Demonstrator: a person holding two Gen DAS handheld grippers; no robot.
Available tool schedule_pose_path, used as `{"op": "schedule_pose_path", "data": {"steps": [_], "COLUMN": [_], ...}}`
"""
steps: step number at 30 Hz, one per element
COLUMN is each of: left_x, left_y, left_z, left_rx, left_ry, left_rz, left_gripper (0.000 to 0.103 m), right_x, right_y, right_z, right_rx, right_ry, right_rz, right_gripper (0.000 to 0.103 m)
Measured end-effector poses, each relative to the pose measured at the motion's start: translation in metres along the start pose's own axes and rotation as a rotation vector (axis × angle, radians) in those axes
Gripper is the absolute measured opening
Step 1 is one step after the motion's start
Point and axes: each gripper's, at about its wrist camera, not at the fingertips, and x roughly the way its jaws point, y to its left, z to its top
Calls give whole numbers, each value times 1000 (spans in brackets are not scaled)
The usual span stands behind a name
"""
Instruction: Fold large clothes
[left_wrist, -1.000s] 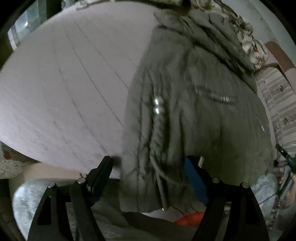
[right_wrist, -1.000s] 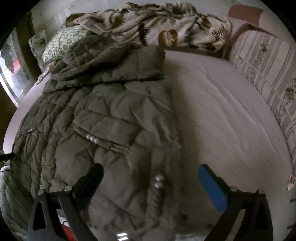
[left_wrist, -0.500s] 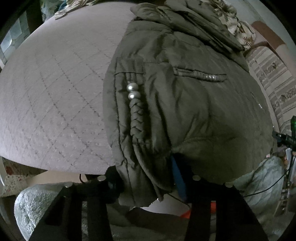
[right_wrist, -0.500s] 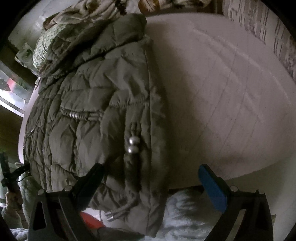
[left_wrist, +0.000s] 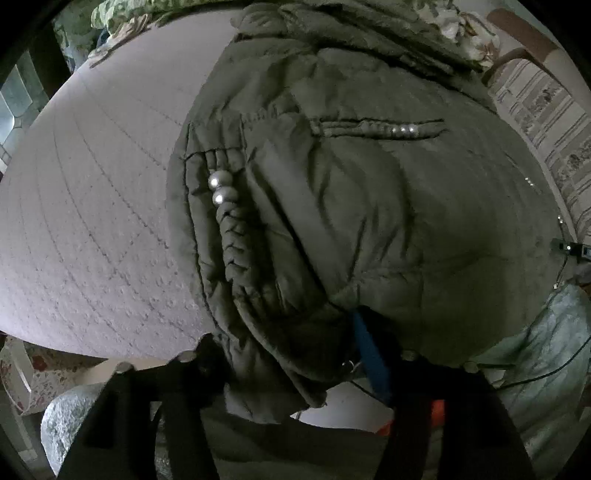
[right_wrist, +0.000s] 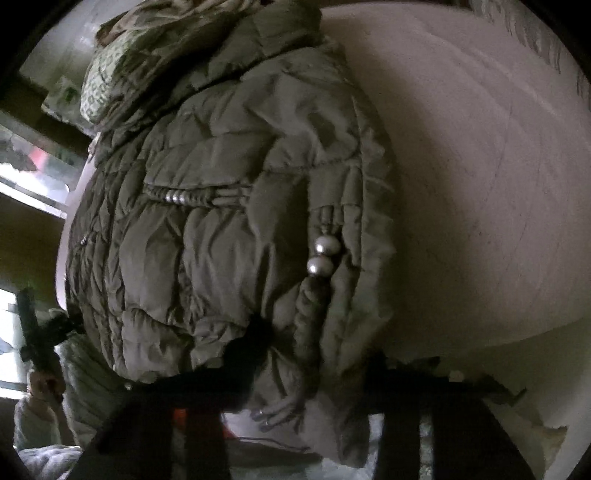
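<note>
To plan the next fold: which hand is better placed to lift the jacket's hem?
Probably right: the right gripper has just closed its jaws on the jacket hem, bead cord between them. The left gripper has just eased its jaws wider around that hem.

Dim, grainy, fisheye-bent with black corners; daylight from bright blown-out window (right_wrist: 14, 184) at left; near foreground shadowed, soft.
</note>
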Motion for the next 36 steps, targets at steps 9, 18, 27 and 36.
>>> {"op": "schedule_pose_path", "data": {"steps": [9,18,27,36], "left_x": [-11,-41,-88,-121], "left_y": [-20,-20,-13,-21], "left_z": [2,-4,14,35], "left_rx": [43,58,68,100], "left_ry": [-35,-106,-233,-320], "left_rz": [45,63,40,52], "left_gripper": [24,19,18,18], "right_x": [-15,-30,-77,-109], "right_y": [11,38,42,46], "right_z": [-4,7,13,33], "right_rx": [-34,-82,-101,-112], "right_ry": [-32,-85,-204,-297], "right_rz": [-25,-35,22,58], "right_gripper": [28,21,19,18]}}
